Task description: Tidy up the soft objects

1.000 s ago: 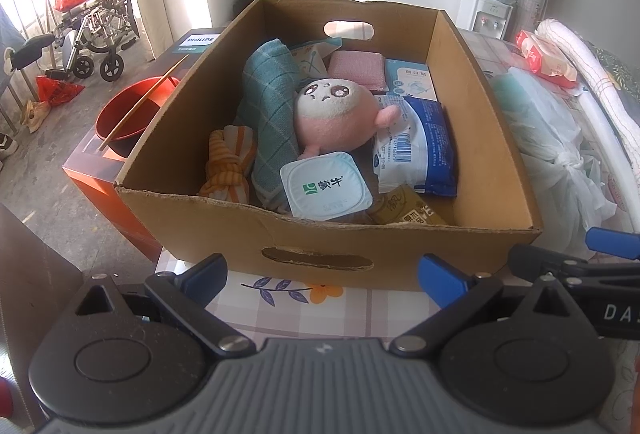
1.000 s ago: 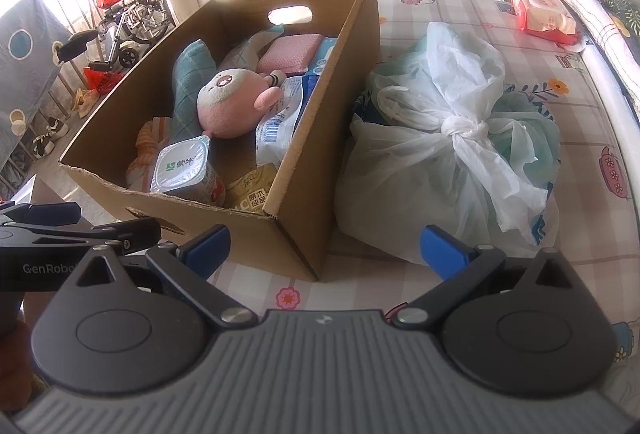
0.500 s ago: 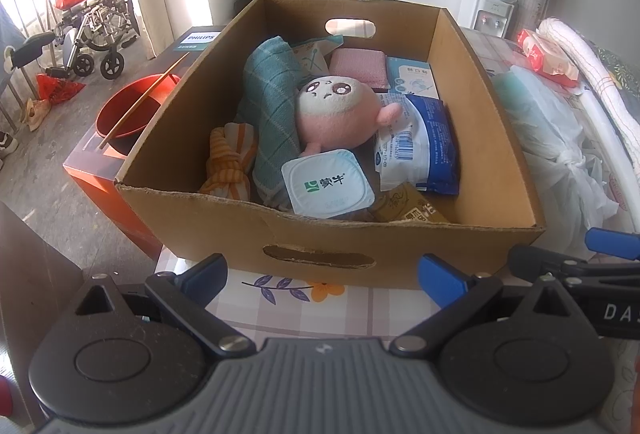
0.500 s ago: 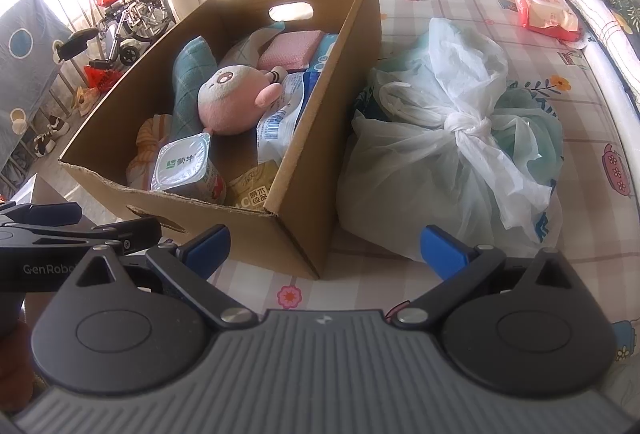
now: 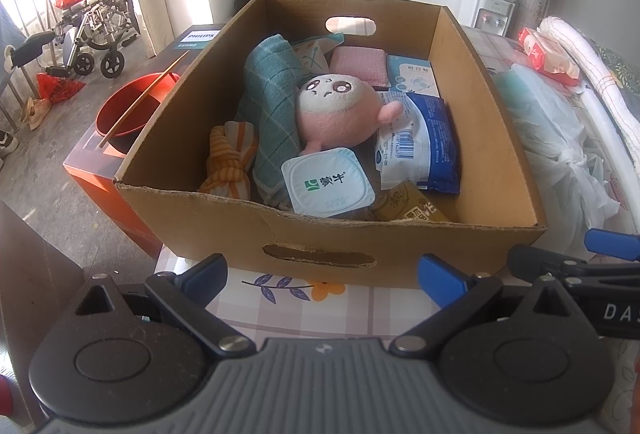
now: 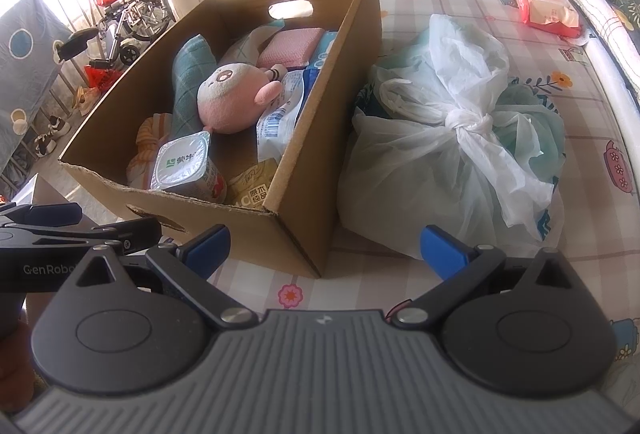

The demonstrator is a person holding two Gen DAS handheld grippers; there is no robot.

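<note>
Left wrist view: cardboard box (image 5: 304,234) dead ahead of my left gripper (image 5: 322,274), fingers spread wide, empty. Pink plush (image 5: 336,113) at box centre, beyond near wall, body axis slanting toward far-left corner; round, fuzzy, white-faced.

Right wrist view: my right gripper (image 6: 324,248) agape, empty; box ahead-left, plush (image 6: 236,99) inside. Left gripper likely nearer.

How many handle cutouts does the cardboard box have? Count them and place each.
2 visible: one handle cutout in the far wall of the cardboard box, one handle cutout in the near wall. The side walls show none.
</note>
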